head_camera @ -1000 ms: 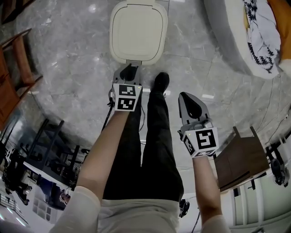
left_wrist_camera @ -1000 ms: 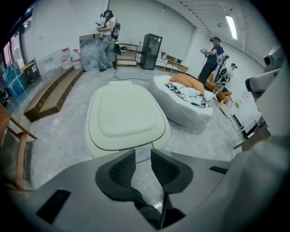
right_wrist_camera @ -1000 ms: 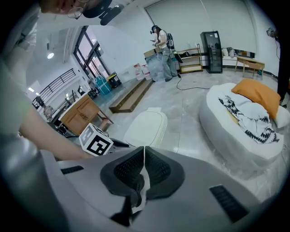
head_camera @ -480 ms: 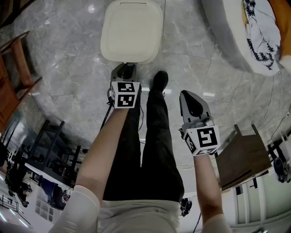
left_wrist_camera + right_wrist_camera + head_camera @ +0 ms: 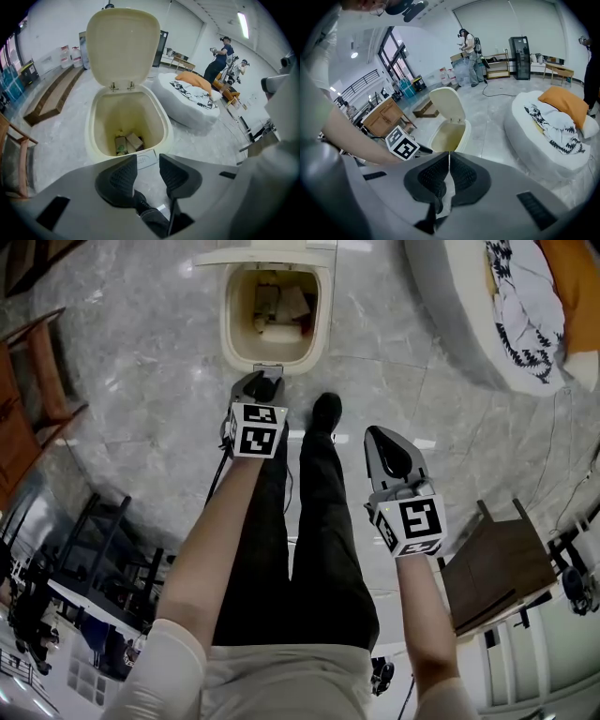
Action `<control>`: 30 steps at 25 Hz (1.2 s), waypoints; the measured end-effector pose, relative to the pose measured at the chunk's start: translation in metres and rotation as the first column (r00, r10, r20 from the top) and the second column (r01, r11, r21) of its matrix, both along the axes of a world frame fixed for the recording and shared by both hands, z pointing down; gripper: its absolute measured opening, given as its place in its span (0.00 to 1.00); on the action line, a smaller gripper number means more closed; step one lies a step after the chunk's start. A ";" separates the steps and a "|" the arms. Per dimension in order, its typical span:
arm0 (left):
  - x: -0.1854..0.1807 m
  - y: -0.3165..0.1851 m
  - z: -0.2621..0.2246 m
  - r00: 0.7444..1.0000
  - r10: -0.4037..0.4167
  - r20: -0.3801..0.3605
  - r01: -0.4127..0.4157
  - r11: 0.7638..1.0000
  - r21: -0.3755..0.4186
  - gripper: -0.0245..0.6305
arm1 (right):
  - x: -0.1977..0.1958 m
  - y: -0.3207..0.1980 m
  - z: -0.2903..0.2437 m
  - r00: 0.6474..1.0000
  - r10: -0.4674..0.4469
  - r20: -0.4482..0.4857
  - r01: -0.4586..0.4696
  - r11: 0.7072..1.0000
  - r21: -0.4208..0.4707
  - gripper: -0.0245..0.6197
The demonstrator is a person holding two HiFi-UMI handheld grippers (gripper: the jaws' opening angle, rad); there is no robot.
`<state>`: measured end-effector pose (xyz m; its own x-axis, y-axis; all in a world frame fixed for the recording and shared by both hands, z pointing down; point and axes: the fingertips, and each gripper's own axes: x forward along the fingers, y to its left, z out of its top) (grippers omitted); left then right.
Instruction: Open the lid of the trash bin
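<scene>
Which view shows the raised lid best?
Left gripper view: the lid stands upright, whole, facing the camera. Head view catches only its edge at the frame's top; right gripper view shows it small and angled.

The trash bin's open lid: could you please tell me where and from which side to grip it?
Probably grip the lid by its free top edge, from above, jaws straddling the thin rim. It stands upright on hinges at the trash bin back rim, so that edge is clear.
</scene>
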<state>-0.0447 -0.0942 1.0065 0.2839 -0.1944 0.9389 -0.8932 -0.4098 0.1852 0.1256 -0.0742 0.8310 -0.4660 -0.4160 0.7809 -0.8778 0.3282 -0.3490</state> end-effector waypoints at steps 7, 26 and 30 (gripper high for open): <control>0.008 -0.012 -0.045 0.998 0.027 -0.048 -0.023 0.997 0.077 0.24 | 0.000 -0.009 -0.026 0.999 -0.003 -0.046 0.004 1.000 0.025 0.09; -0.022 -0.014 -0.238 0.961 0.223 -0.163 -0.185 0.958 0.219 0.11 | -0.039 0.004 -0.152 0.981 -0.135 -0.137 0.147 0.986 0.083 0.09; -0.035 -0.012 -0.279 0.947 0.258 -0.192 -0.210 0.948 0.238 0.10 | -0.047 0.002 -0.181 0.988 -0.097 -0.118 0.109 0.989 0.098 0.09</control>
